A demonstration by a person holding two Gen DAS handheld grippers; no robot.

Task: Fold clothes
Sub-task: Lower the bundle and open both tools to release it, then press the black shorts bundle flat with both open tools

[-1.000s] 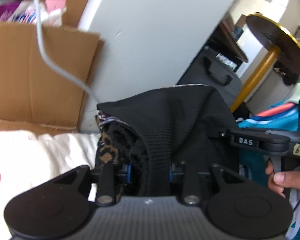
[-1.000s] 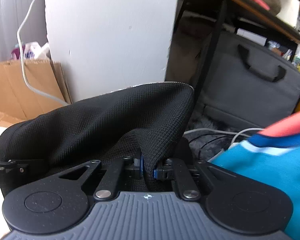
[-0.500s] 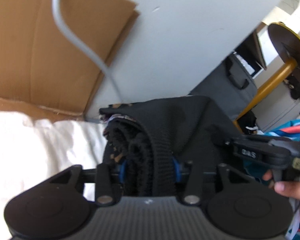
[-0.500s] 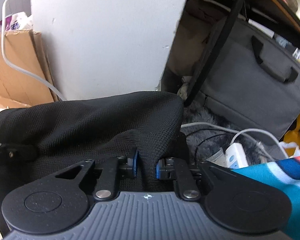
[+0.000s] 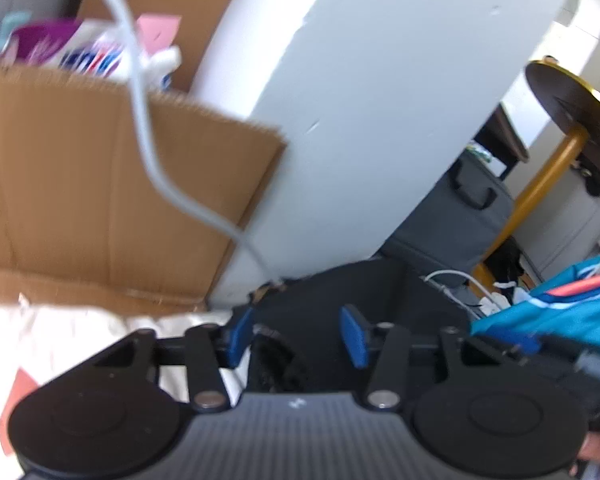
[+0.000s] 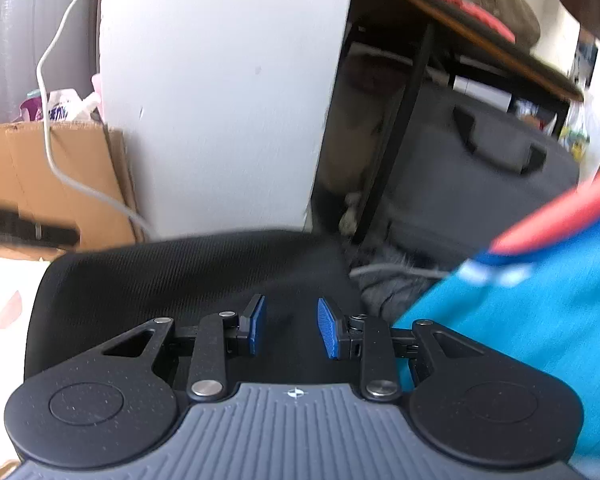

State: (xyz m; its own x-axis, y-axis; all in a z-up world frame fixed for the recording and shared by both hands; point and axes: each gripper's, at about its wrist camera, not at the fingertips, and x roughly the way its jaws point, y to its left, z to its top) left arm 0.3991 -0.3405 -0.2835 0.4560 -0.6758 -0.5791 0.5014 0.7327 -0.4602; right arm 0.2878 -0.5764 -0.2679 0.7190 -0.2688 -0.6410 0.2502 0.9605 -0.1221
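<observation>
Straight ahead, white pillar (image 6: 224, 112) with cardboard box (image 5: 100, 184) to its left, one white cable (image 5: 148, 152) dangling across; grey bag (image 6: 480, 184) to its right under a dark table (image 6: 480, 40). Left hand-held gripper (image 5: 296, 334) spread wide, holding nothing; right hand-held gripper (image 6: 290, 326) likewise apart, empty. One black garment (image 6: 188, 280) lying just beyond both, beside one blue garment (image 6: 540, 340)

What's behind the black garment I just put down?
Directly behind the black garment stands a white pillar, with a cardboard box to its left and a grey bag to its right. The floor at the pillar's base is hidden by the fabric.
</observation>
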